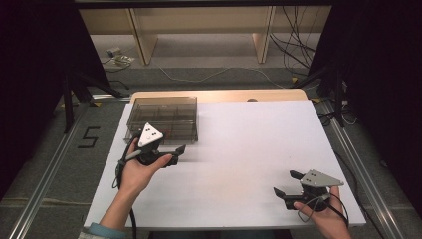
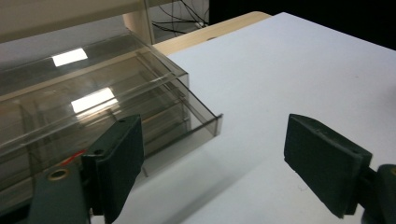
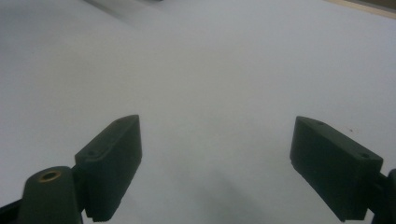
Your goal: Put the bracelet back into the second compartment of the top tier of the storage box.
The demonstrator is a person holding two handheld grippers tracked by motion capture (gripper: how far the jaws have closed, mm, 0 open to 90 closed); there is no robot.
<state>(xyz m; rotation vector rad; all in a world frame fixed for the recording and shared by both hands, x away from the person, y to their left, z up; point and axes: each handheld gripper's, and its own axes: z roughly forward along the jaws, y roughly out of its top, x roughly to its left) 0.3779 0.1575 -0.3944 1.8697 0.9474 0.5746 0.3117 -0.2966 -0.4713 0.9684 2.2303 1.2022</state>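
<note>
The left gripper (image 1: 171,141) sits in the person's left hand (image 1: 137,172) at the near right corner of a clear smoky plastic box (image 1: 164,118); its jaws are spread wide with nothing between them. In the left gripper view (image 2: 212,163) one jaw overlaps the front edge of the box and the other stands over bare white table (image 2: 289,70); whether the near jaw touches the box cannot be told.

The right gripper (image 1: 287,182) is held in the right hand (image 1: 323,211) near the front right corner of the table, well apart from the box. Its jaws are likewise spread and empty, and in the right gripper view (image 3: 215,163) they frame plain white surface.

The box (image 2: 93,102) lies on the far left part of the white table top (image 1: 249,149), its flat transparent lid closed. Through the lid, dividers marking several compartments are visible; a small red mark shows near the front, but the contents are too unclear to name.

A light wooden strip (image 1: 224,94) runs along the table's far edge. Beyond it stand pale wooden furniture legs (image 1: 142,42) on the floor, with loose cables (image 1: 293,45) trailing at the right. A black "5" (image 1: 88,137) is marked on the grey floor to the left of the table, beside a metal rail (image 1: 50,164).
</note>
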